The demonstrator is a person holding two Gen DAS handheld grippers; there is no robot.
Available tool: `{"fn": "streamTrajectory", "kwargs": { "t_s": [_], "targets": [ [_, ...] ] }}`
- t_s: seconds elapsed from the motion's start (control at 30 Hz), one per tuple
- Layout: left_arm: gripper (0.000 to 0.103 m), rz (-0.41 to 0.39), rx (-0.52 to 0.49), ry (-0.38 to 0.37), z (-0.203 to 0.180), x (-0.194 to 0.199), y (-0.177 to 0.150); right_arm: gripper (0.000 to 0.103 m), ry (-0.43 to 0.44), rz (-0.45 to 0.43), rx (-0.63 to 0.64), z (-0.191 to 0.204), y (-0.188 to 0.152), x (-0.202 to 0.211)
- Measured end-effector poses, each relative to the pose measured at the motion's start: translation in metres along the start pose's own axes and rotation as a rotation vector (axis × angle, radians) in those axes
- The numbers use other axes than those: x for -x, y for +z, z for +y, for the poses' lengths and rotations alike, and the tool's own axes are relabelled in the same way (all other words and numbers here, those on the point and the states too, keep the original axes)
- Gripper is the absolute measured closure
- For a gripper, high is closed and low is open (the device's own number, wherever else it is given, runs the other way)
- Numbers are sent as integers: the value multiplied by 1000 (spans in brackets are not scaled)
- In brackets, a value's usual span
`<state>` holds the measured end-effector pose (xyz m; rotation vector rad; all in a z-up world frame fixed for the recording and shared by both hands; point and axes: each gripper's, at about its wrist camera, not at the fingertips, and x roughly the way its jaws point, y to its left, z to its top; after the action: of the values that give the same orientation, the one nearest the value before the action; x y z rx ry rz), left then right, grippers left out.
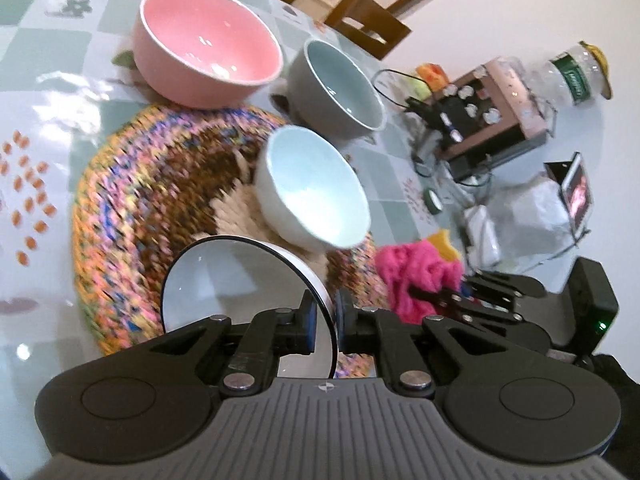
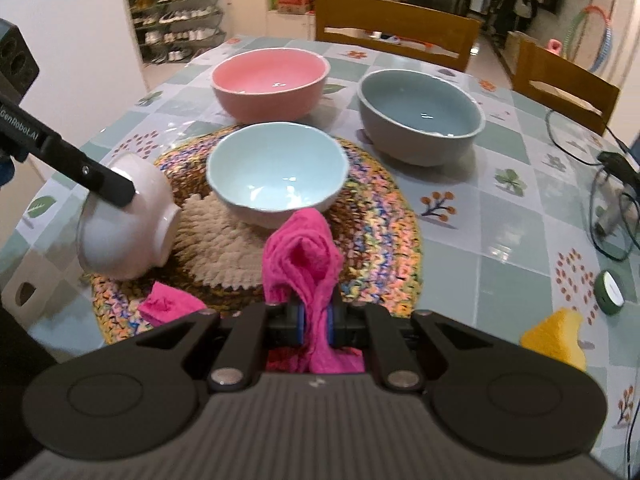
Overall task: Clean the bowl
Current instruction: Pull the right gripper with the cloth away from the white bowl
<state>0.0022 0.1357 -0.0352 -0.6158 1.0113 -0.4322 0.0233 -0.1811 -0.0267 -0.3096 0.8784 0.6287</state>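
Note:
My left gripper (image 1: 325, 322) is shut on the rim of a small white bowl (image 1: 240, 280), holding it tilted on its side over the woven mat (image 1: 120, 200). That bowl also shows in the right wrist view (image 2: 124, 224), at the left. My right gripper (image 2: 316, 316) is shut on a pink cloth (image 2: 300, 252), which stands up between the fingers; the cloth also shows in the left wrist view (image 1: 416, 276). A light blue bowl (image 2: 276, 172) sits upright on the mat (image 2: 380, 232) just ahead of the cloth.
A pink bowl (image 2: 268, 80) and a grey bowl (image 2: 420, 116) stand on the checked tablecloth (image 2: 500, 240) behind the mat. A yellow sponge (image 2: 556, 336), a tape roll (image 2: 610, 292) and cables (image 2: 612, 208) lie at the right. Wooden chairs (image 2: 392, 28) stand beyond the table.

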Motion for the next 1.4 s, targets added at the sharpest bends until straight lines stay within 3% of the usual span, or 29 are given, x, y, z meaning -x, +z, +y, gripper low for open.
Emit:
{"fn": "streamTrajectory", "kwargs": {
  "t_s": [0.27,0.5,0.87,1.4],
  "targets": [
    [92,2,-49,144,4,4,31,93,-34,-3,-46,-13,-4,4],
    [92,-11,-65,211,10,3,49,93,-55,-4,-75,-21,-7,7],
    [90,43,-100,364,-2,-16,80,93,-85,-4,-116,-35,-10,10],
    [86,77,-99,471,-16,-57,99,93,-119,-9,-149,-48,-4,-3]
  ]
}}
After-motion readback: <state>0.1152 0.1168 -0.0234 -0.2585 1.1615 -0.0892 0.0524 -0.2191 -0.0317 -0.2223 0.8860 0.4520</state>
